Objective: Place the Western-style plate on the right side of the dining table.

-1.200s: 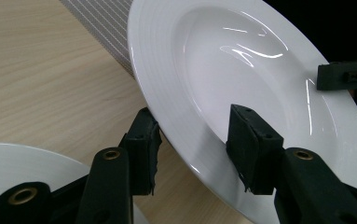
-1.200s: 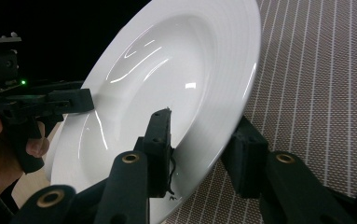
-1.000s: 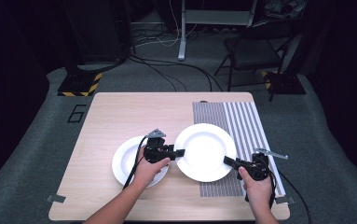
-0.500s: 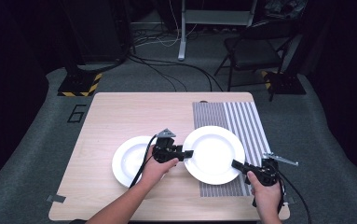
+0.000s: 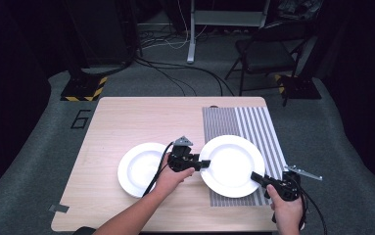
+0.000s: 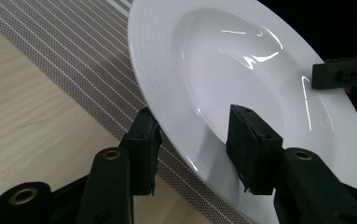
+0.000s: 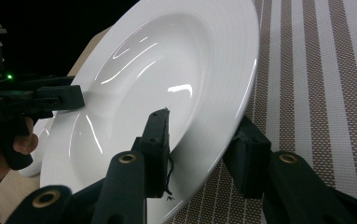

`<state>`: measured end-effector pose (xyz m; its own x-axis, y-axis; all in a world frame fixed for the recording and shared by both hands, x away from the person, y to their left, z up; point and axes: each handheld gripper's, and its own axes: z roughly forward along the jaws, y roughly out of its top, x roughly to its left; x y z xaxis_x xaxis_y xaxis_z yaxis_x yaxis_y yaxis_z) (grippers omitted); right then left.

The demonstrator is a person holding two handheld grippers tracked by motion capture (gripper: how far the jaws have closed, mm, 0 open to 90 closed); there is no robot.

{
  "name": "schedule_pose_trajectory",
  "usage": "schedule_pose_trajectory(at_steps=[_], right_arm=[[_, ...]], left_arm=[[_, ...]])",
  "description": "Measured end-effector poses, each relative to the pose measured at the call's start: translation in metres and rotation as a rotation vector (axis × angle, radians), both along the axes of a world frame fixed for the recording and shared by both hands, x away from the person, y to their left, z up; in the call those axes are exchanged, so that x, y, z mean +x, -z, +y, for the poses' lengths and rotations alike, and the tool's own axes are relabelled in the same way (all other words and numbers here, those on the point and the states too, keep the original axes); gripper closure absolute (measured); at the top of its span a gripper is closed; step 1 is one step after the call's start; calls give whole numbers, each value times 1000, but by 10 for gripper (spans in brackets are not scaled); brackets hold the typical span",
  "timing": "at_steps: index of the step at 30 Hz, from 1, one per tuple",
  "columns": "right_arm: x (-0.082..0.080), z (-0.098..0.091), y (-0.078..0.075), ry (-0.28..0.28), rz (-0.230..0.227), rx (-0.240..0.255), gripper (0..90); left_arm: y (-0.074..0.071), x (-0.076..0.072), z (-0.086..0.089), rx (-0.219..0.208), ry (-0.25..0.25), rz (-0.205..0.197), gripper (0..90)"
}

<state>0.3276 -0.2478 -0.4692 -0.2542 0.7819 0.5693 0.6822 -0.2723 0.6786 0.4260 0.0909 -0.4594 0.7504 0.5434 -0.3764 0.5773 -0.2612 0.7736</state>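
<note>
A white deep plate (image 5: 232,165) hangs tilted just over the striped placemat (image 5: 253,122) on the wooden table (image 5: 141,117). My left gripper (image 5: 205,164) is shut on its left rim; in the left gripper view the plate (image 6: 241,70) sits between the jaws of my left gripper (image 6: 195,140), one pad under the rim and one on top. My right gripper (image 5: 254,177) is shut on the near right rim, and in the right gripper view it (image 7: 204,144) clamps the plate (image 7: 167,70) the same way. A second white plate (image 5: 138,169) lies flat on the wood at the left.
The placemat (image 7: 325,70) covers the table's right part. A piece of grey tape (image 5: 58,208) sticks near the front left corner. Beyond the table stand a dark chair (image 5: 268,49), a white stand and cables on the carpet.
Both grippers have carried the plate to the right and a little toward the person, from the wood's edge further over the placemat. The left plate has stayed put.
</note>
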Motion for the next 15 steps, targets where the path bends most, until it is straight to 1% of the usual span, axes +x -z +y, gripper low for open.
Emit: schedule_pose_trajectory(at_steps=[1,3,4,8,9,12,13,15], right_arm=[[-1,-2,0,5,-11,-5,619],[-1,-3,0,5,-14,-8,619],[-2,-4,0,7,-11,-3,619],[-3,-7,0,22,-6,5,620],[-3,-8,0,25,-10,-2,621],[-3,-10,1,39,-1,4,624],[-2,-11,3,41,-2,9,629],[-1,-12,4,43,0,6,638]], left_arm=[[0,1,-1,3,3,-6,547],[0,1,-4,9,3,-5,548],[0,2,-5,10,6,-11,551],[1,3,-11,9,11,-4,562],[2,3,-13,5,8,-5,565],[4,4,-16,-18,3,4,575],[5,4,-17,-19,2,7,583],[7,7,-17,-32,-2,11,587]])
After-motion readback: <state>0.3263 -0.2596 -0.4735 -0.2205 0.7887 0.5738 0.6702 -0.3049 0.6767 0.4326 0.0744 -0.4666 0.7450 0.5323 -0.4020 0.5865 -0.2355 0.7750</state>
